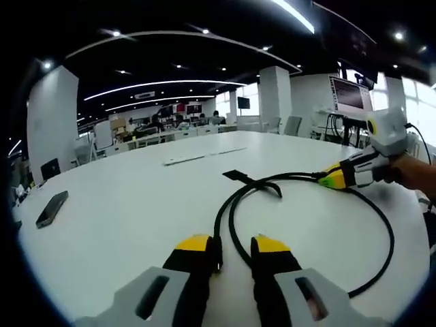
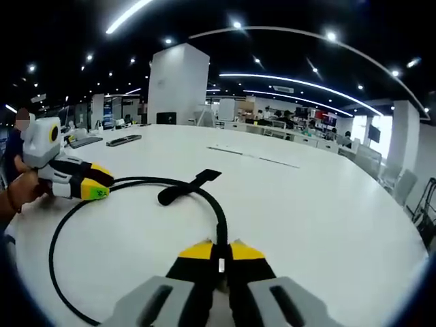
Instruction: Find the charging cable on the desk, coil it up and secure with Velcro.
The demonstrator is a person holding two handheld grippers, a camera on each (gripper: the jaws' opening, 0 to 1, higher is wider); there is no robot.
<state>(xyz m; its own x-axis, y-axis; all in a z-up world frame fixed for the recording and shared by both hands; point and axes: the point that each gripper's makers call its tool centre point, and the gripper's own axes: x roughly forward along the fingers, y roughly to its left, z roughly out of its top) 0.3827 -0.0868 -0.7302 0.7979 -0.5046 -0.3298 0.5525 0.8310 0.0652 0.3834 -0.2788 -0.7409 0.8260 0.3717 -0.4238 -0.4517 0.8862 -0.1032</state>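
**Cable Loop Held at Two Points**

On the white surface (image 1: 122,218), the black charging cable (image 1: 381,225) is lying in a wide loop, with its Velcro strap (image 1: 238,176) resting flat near the loop's far side. Seen in the left gripper view, the left claw (image 1: 235,248) is sitting with its jaws narrowly apart and two cable strands running between the yellow tips; whether they are pinching the strands cannot be told. Seen in the right gripper view, the right claw (image 2: 219,253) is clamping the cable (image 2: 61,231) between closed yellow tips. A dark phone (image 1: 52,208) is lying well apart toward the surface edge.
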